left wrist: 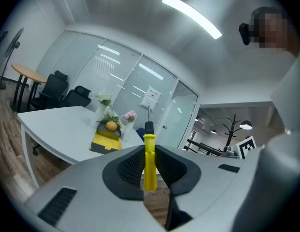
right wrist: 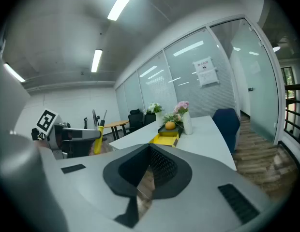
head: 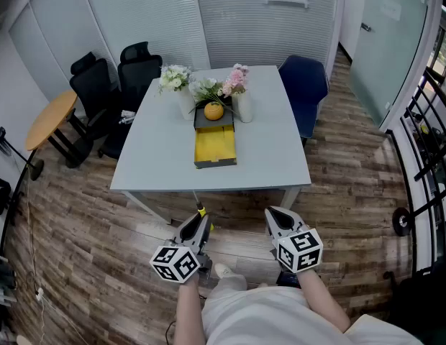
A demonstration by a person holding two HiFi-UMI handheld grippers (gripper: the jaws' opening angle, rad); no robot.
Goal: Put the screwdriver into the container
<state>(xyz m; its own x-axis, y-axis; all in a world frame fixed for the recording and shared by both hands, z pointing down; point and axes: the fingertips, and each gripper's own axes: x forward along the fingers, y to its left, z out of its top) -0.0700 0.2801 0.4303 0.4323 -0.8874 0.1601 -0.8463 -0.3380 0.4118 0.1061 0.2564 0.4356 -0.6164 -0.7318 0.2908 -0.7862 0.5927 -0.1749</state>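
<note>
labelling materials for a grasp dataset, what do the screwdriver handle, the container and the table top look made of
Screwdriver: handle looks like smooth yellow plastic with a slight sheen, and a black collar beyond it.
Container: matte yellow inside, dark grey walls; cardboard or plastic, cannot tell.
Table: flat matte pale grey top, likely laminate.

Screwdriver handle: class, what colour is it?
The screwdriver handle is yellow, clearest in the left gripper view.

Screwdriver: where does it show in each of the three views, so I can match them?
Head view: the screwdriver pokes from the left gripper, bottom centre-left.
Left gripper view: dead centre, yellow handle clamped between the jaws.
Right gripper view: left side, in the left gripper.
Shared landmark: the yellow container on the white table.
</note>
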